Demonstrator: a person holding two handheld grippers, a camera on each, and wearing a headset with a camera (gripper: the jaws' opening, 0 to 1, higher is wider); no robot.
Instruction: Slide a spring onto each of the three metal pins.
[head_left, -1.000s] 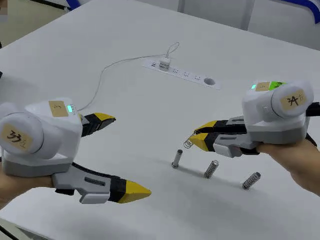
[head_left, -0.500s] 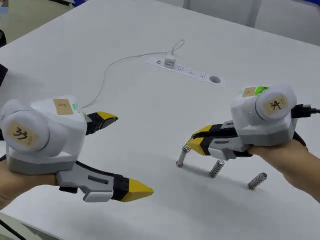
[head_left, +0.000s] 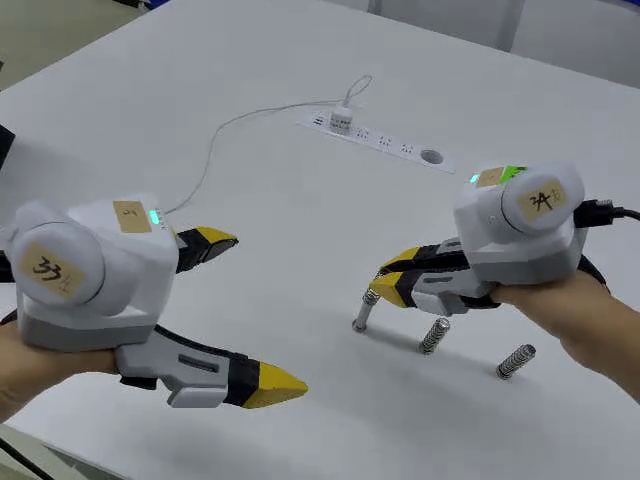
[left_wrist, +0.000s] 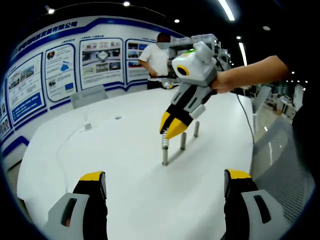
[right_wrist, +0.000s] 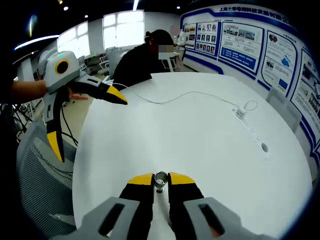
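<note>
Spring (left_wrist: 164, 142) | between right gripper (head_left: 385, 284) fingers (right_wrist: 141, 180) | atop pin (head_left: 360, 319)

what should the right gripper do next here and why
Probably ease the right gripper straight down so the spring slides along the last bare pin, then open the fingers. The spring sits pinched at the pin's top, seemingly just started on it, with most of the shaft uncovered below. The other two pins already carry theirs.
</note>
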